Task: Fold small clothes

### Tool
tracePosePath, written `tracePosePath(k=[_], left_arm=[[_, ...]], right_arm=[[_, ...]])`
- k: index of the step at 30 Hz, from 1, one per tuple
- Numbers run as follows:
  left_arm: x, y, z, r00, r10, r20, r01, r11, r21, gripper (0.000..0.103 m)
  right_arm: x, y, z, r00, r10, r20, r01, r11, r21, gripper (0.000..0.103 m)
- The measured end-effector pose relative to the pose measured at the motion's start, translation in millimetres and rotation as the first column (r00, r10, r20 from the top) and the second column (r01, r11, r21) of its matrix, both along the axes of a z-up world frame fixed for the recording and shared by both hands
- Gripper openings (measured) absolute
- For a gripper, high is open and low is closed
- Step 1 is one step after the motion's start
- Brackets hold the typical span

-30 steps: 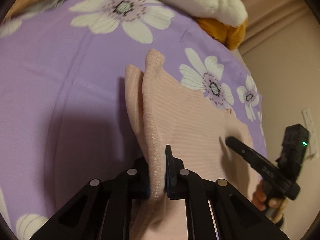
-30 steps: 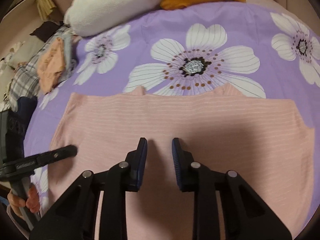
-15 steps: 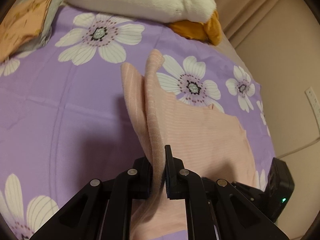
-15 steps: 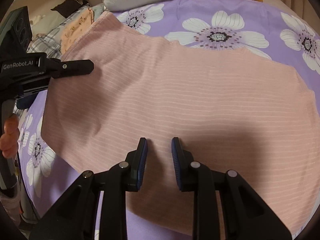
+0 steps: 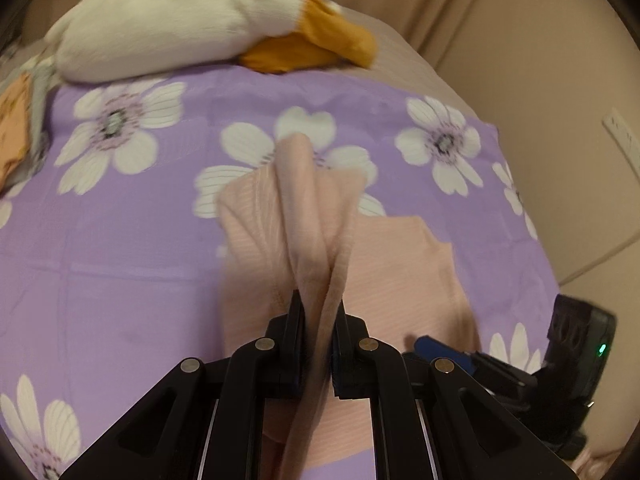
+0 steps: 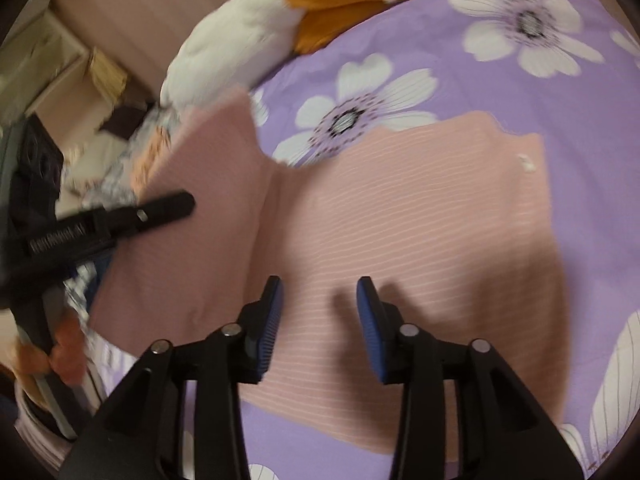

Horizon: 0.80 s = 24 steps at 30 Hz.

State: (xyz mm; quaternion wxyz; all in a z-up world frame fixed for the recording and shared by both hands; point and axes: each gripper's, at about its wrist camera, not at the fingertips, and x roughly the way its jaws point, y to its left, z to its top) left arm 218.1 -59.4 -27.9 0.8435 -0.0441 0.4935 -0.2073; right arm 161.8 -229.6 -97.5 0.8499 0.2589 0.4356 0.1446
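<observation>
A pink ribbed garment (image 6: 400, 216) lies on a purple flowered sheet (image 6: 520, 80). My left gripper (image 5: 318, 320) is shut on the garment's edge (image 5: 308, 208) and holds it lifted, so the left part stands up in a fold over the flat part. From the right wrist view the left gripper (image 6: 176, 208) shows at the left with the raised flap. My right gripper (image 6: 320, 300) is open and empty, hovering just above the flat part of the garment. It also shows in the left wrist view (image 5: 440, 350) at the lower right.
A white and orange plush toy (image 5: 200, 24) lies at the far end of the sheet. A pile of other clothes (image 5: 16, 136) sits at the far left. Beige curtain and wall (image 5: 540, 40) are to the right.
My left gripper has carried the garment's edge up and over toward the right. My right gripper has opened wider. Both views have swung.
</observation>
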Motion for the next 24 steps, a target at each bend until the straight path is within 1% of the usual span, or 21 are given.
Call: tracePosePath(k=[2,3,5,7,9,11,15,16,18,20,21,22,23,24], left_arm=[[-0.8,-17.7,-8.3,0.999,-0.030,-0.021,0.030,0.999,0.009,0.008],[-0.2,-24.3,-13.0,0.999,-0.041,-0.036,0.041,0.999,0.009,0.008],[-0.7,-36.8,-23.7,0.994,-0.073,-0.087,0.073,0.997,-0.008,0.008],[-5.2,-46.7,-32.0,0.986,-0.102,-0.128,0.100,0.995,-0.027,0.008],[-10.4,-52.3,-37.4,0.981,-0.129,-0.145,0.124,0.991,-0.040,0.008],[-14.8,-52.7,-37.5,0.979,-0.136,-0.149,0.132,0.991,-0.035,0.008],[-21.2,-39.3,-32.0,0.981,-0.132,-0.144,0.128,0.991,-0.040,0.008],[-22.8,-34.4,-29.7,0.982,-0.127,-0.138,0.123,0.992,-0.039,0.008],[-23.2,-24.8,-26.6,0.985,-0.114,-0.132,0.110,0.993,-0.038,0.008],[-22.2,-15.0,-23.8,0.989,-0.091,-0.119,0.088,0.996,-0.030,0.008],[-21.9,-8.8,-22.8,0.990,-0.079,-0.115,0.076,0.997,-0.027,0.008],[-21.1,-2.1,-22.0,0.991,-0.068,-0.114,0.065,0.997,-0.030,0.008],[-20.6,4.0,-21.5,0.992,-0.057,-0.114,0.054,0.998,-0.031,0.008],[-21.0,10.3,-21.0,0.992,-0.046,-0.114,0.043,0.999,-0.032,0.008]], right_arm=[[-4.8,-14.9,-3.1,0.999,-0.042,-0.006,0.042,0.997,0.058,0.049],[-4.9,-25.4,-6.3,0.998,-0.068,-0.013,0.069,0.992,0.108,0.052],[-6.2,-39.2,-10.5,0.995,-0.095,-0.028,0.098,0.979,0.180,0.057],[1.4,-48.3,-18.9,0.993,-0.105,-0.060,0.118,0.953,0.278,0.061],[10.9,-53.7,-28.2,0.989,-0.111,-0.101,0.139,0.929,0.342,0.062],[20.0,-51.2,-30.5,0.988,-0.100,-0.119,0.137,0.920,0.368,0.065],[42.9,-40.1,-31.5,0.988,-0.062,-0.144,0.109,0.930,0.352,0.068],[48.0,-35.8,-31.5,0.986,-0.060,-0.155,0.109,0.937,0.331,0.068],[57.0,-27.2,-31.2,0.988,-0.041,-0.150,0.083,0.953,0.291,0.067],[63.5,-17.1,-28.8,0.989,-0.037,-0.142,0.068,0.973,0.220,0.050],[67.0,-11.5,-27.7,0.992,-0.022,-0.128,0.046,0.980,0.192,0.032],[70.0,-7.8,-27.7,0.992,-0.012,-0.125,0.034,0.984,0.176,0.017],[73.1,-4.1,-27.9,0.992,-0.006,-0.125,0.026,0.987,0.159,0.010],[74.3,-2.0,-24.5,0.993,-0.003,-0.115,0.019,0.990,0.137,0.010]])
